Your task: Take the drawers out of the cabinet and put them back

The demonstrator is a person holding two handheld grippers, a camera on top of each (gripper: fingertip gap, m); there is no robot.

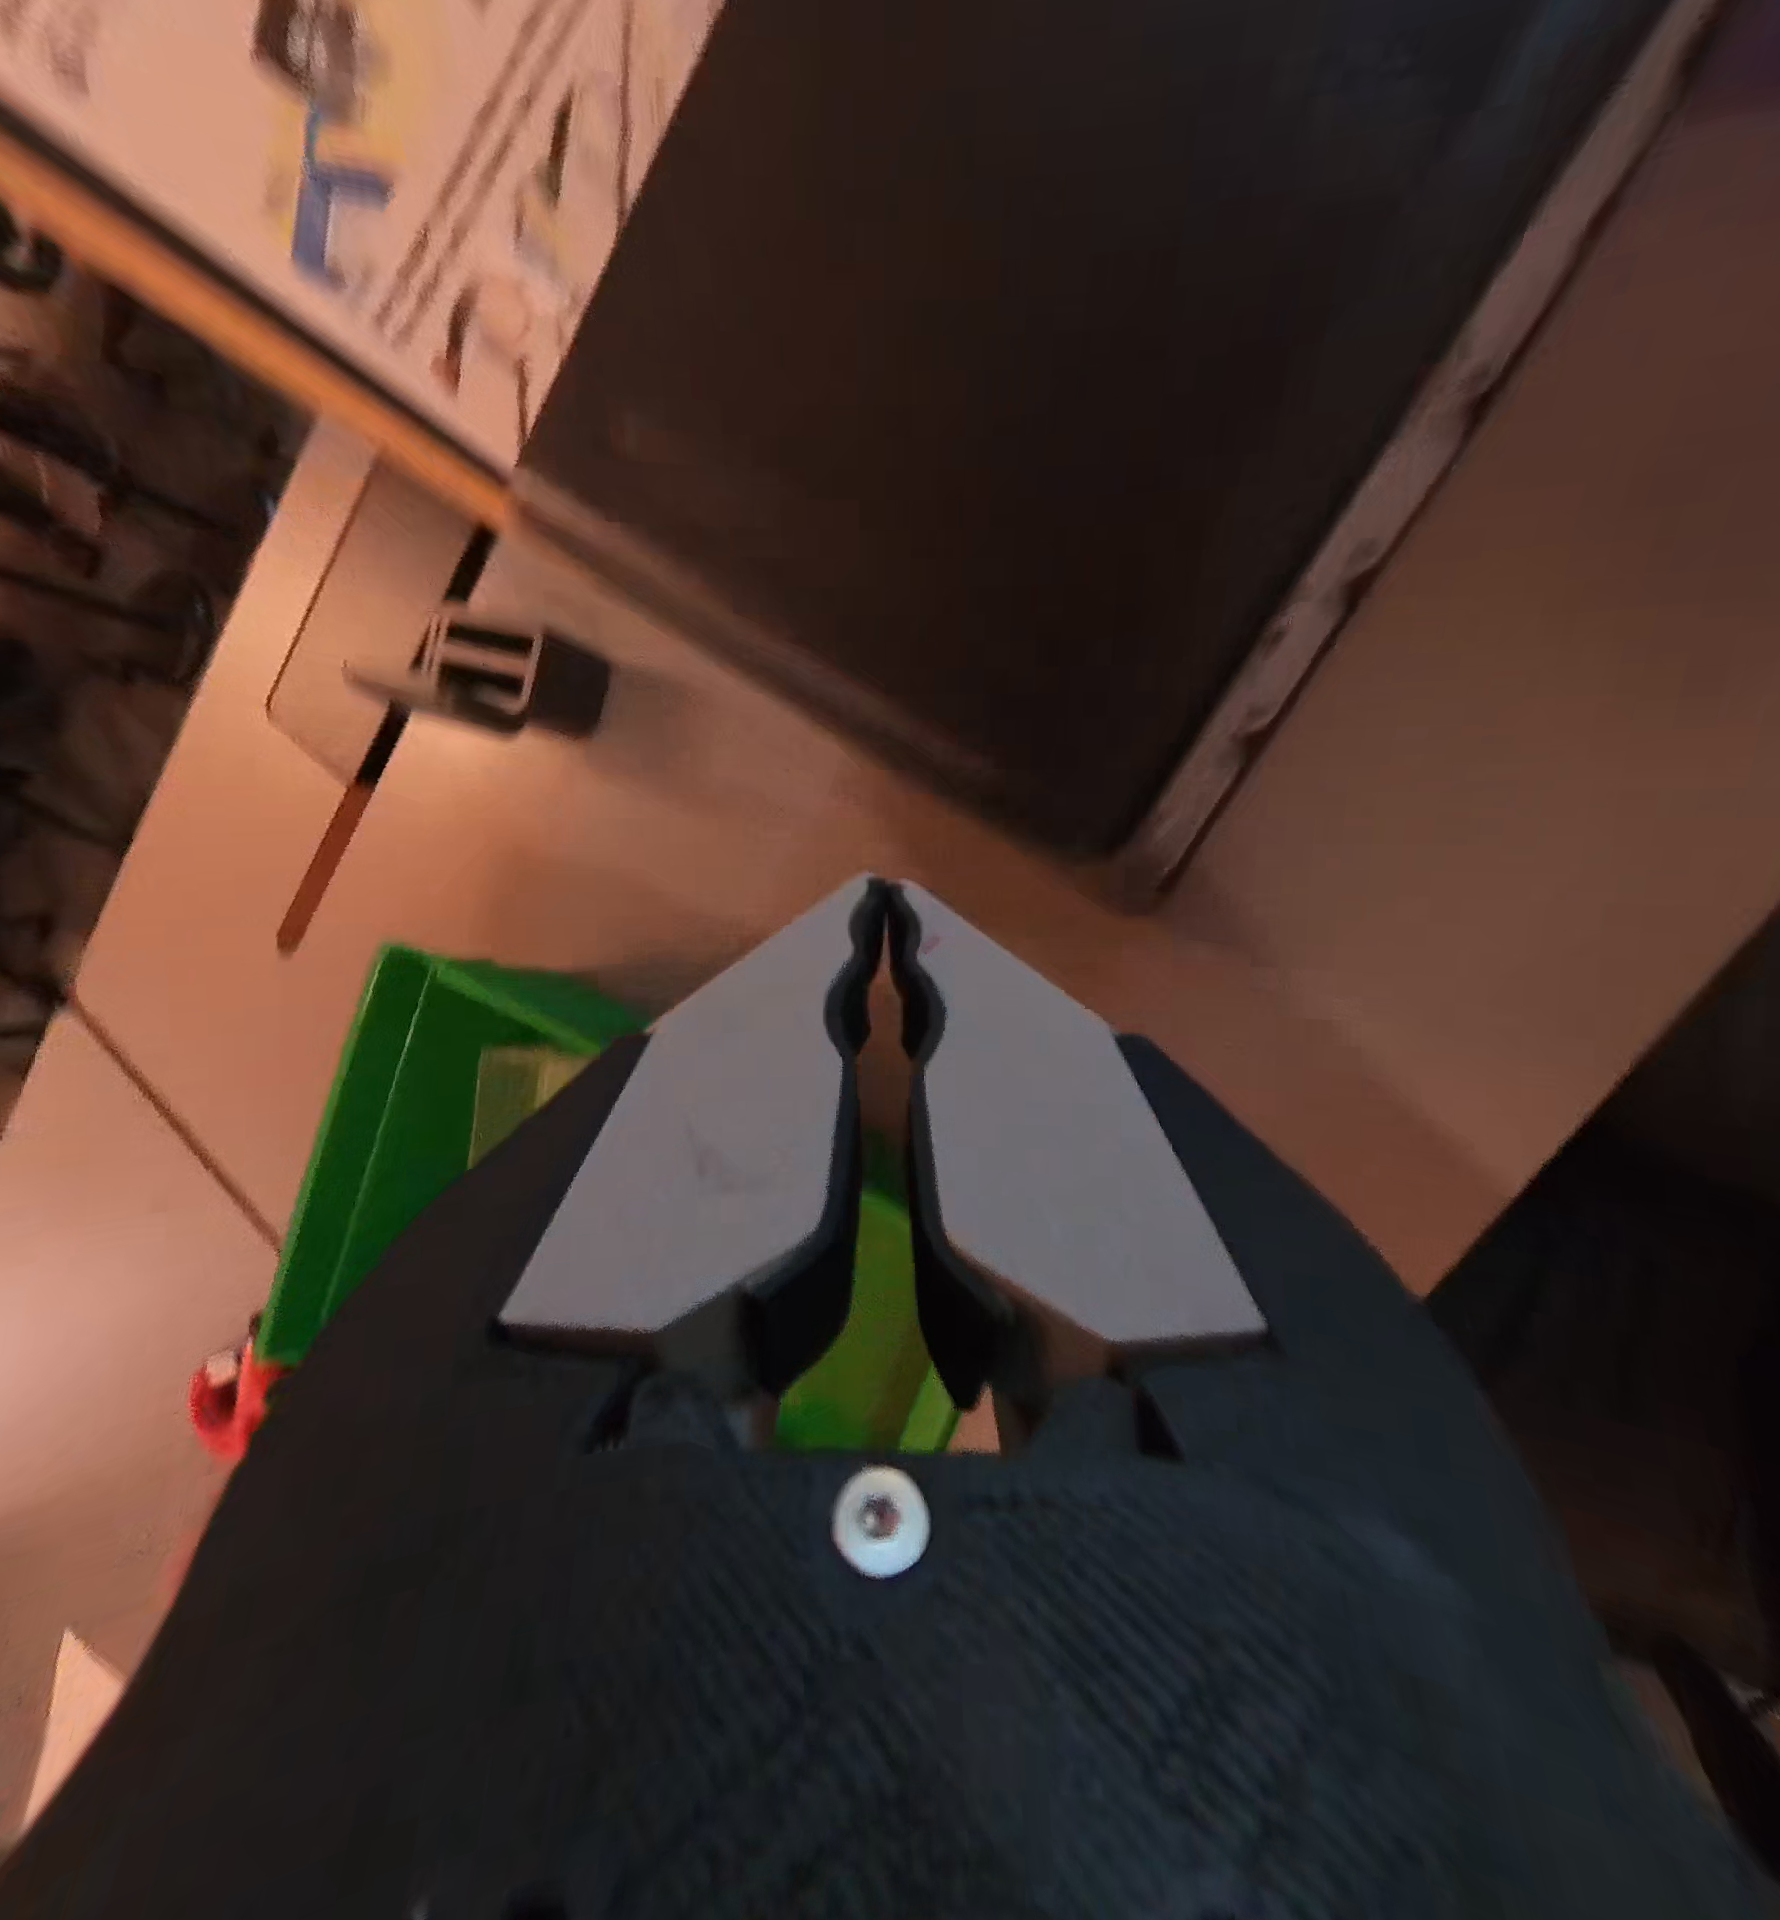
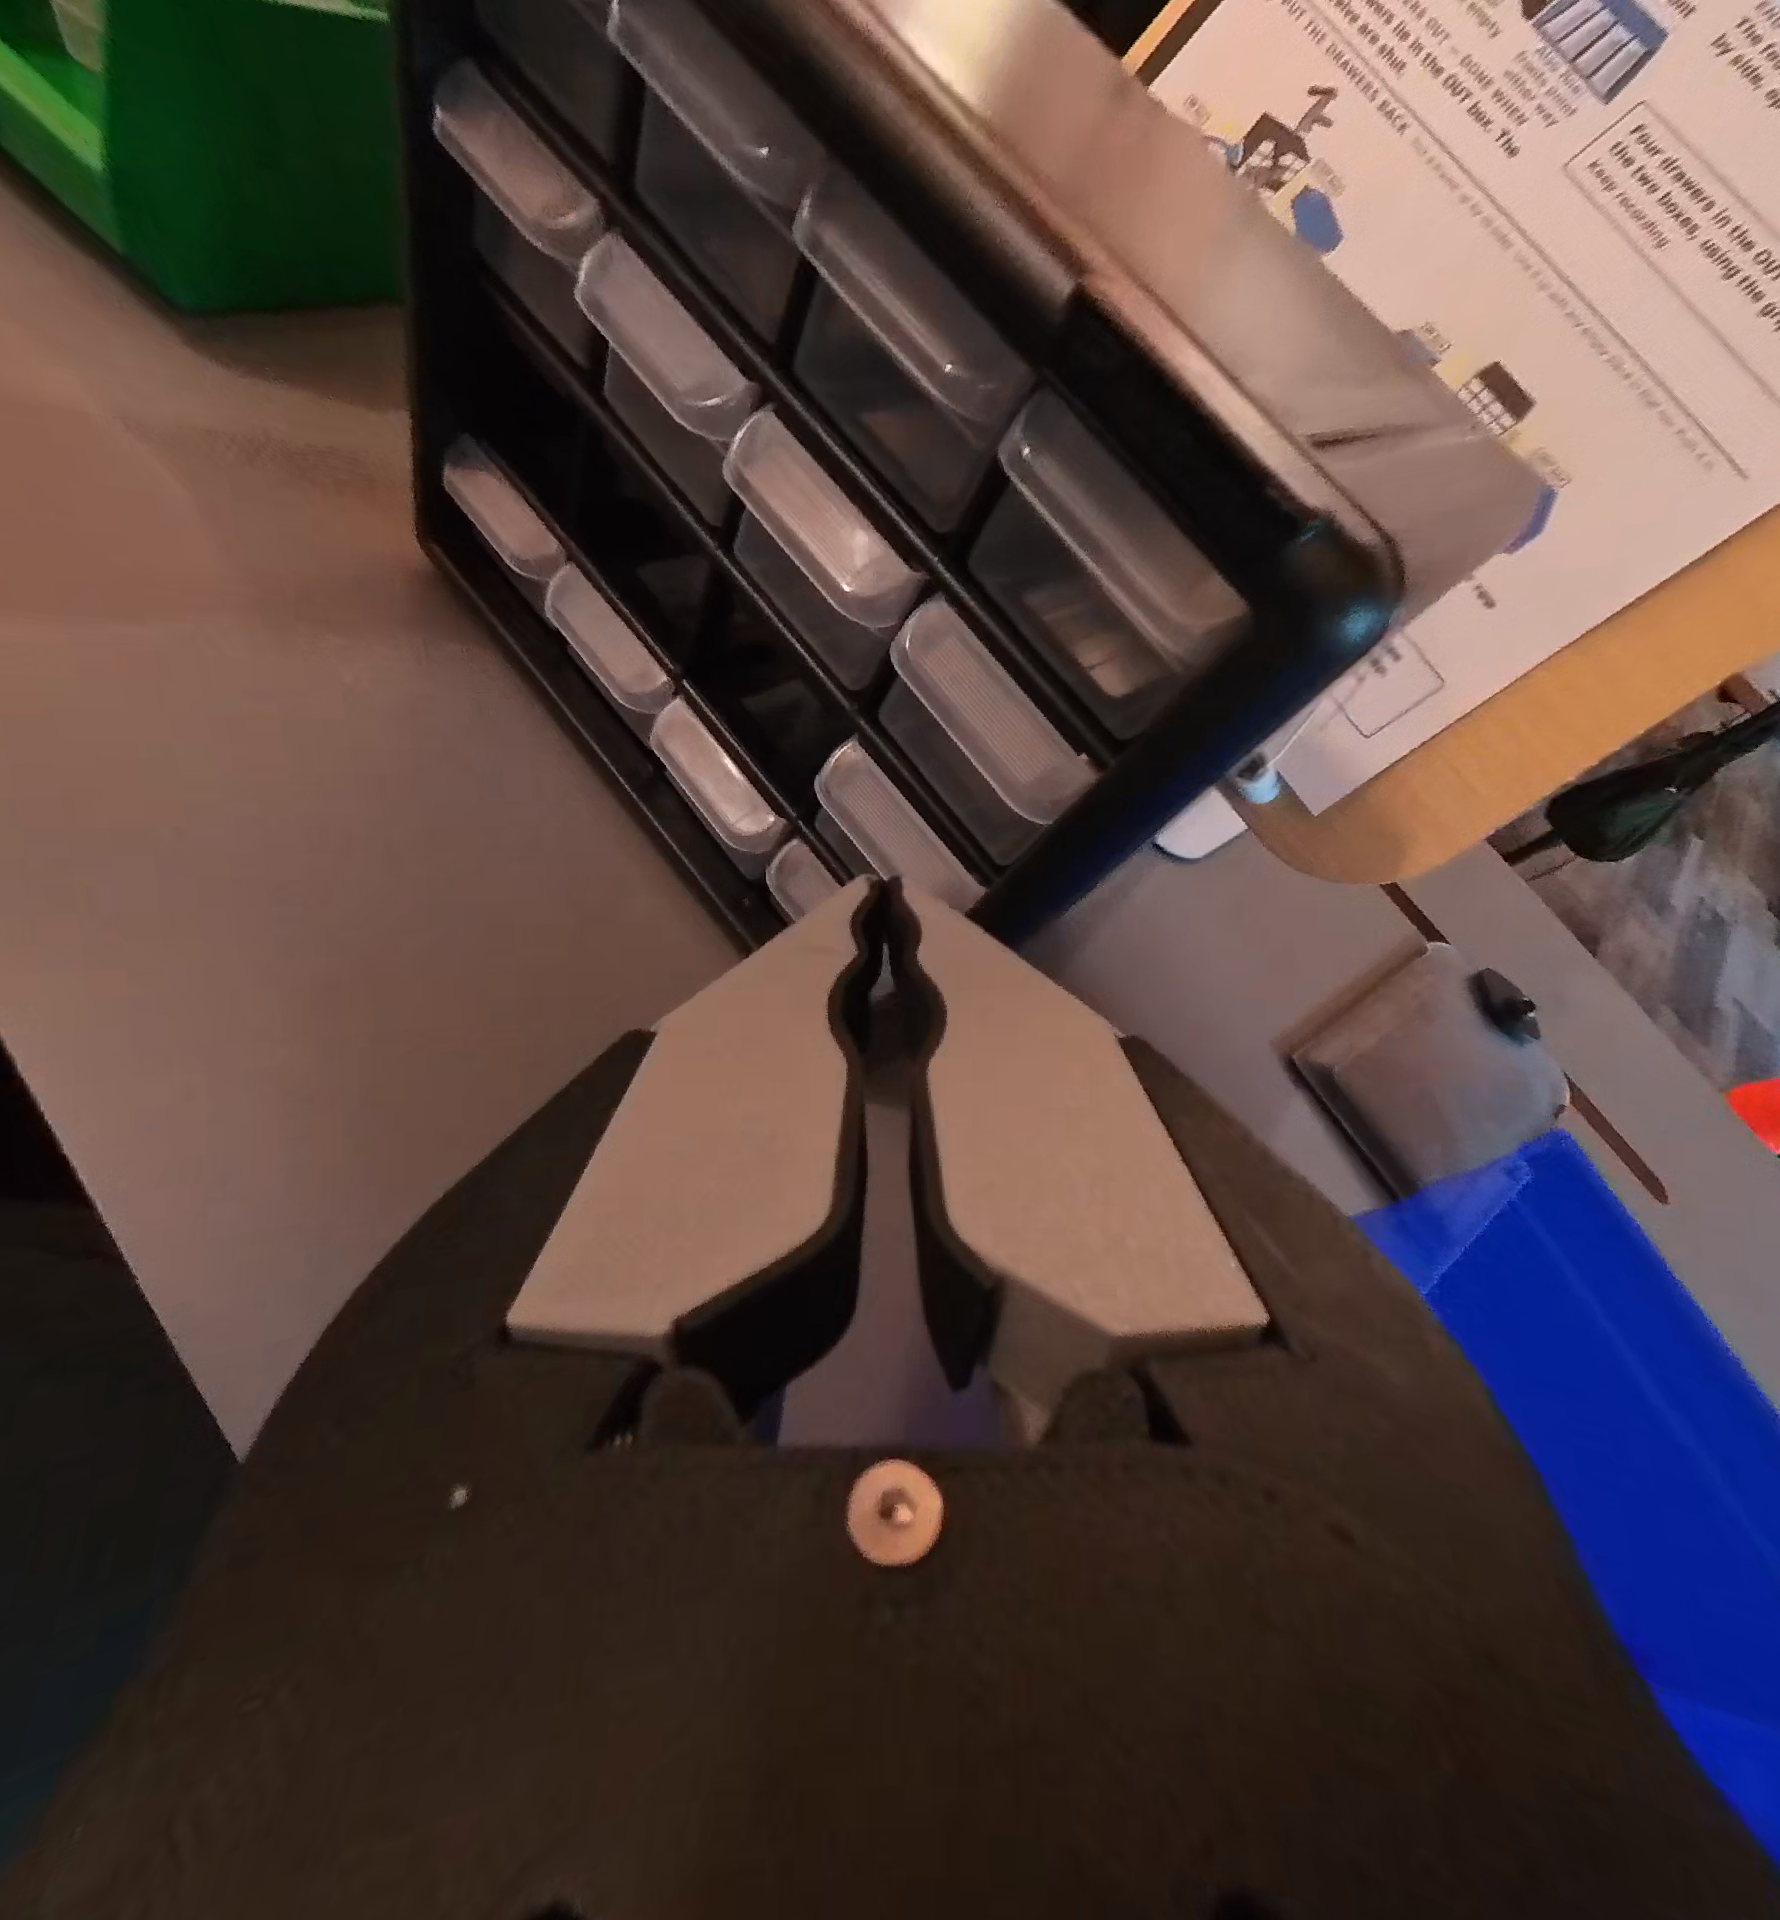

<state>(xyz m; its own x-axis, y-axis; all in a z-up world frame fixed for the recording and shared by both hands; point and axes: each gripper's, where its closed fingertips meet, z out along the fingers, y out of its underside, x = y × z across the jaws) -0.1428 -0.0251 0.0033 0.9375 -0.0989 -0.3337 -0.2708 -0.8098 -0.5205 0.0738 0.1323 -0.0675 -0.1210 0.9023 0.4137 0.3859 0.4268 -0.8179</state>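
The black cabinet stands on the table and fills the upper middle of the right wrist view. It holds several clear plastic drawers, and a few slots look dark and empty. My right gripper is shut with nothing in it, its tips just in front of the cabinet's lower front corner. In the left wrist view the cabinet shows only as a dark plain side. My left gripper is shut and empty, just short of that side and above a green bin.
A blue bin sits at the right, under my right gripper. The green bin stands left of the cabinet. A printed sheet on a wooden board leans behind the cabinet. A grey cable hatch is set in the table. A small red object lies beside the green bin.
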